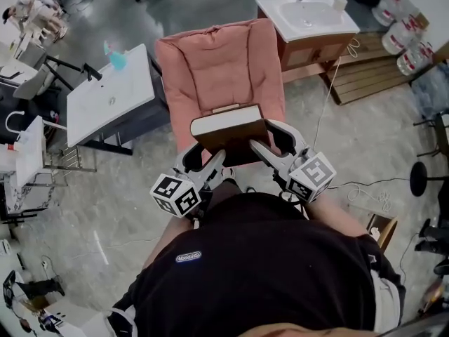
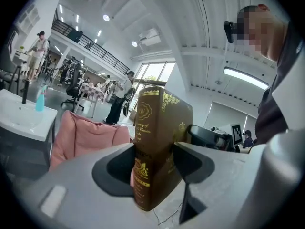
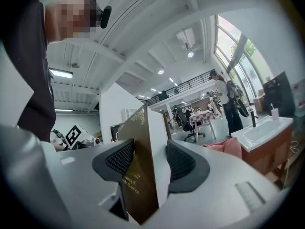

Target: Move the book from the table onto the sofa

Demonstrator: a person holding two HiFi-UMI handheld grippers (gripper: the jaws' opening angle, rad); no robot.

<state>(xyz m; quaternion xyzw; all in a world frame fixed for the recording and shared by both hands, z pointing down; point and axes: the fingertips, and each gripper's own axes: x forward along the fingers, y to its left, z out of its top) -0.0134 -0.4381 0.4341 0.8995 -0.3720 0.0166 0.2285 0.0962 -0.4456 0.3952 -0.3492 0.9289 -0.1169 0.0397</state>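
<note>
A thick brown book (image 1: 228,130) with gold print and white page edges hangs in the air over the pink sofa (image 1: 217,69), held from both sides. My left gripper (image 1: 215,161) is shut on its left end, and in the left gripper view the spine (image 2: 151,151) stands upright between the pads. My right gripper (image 1: 270,140) is shut on the right end. In the right gripper view the book's cover and pages (image 3: 143,166) sit pinched between the ribbed pads (image 3: 121,159). The pink sofa cushion also shows behind the book (image 2: 86,137) and low at right (image 3: 224,148).
A white table (image 1: 109,100) with a blue spray bottle (image 1: 117,57) stands left of the sofa. A washbasin cabinet (image 1: 312,21) and a wooden pallet (image 1: 372,72) lie to the right. Cables (image 1: 365,192) run over the floor. People stand far off (image 2: 119,101).
</note>
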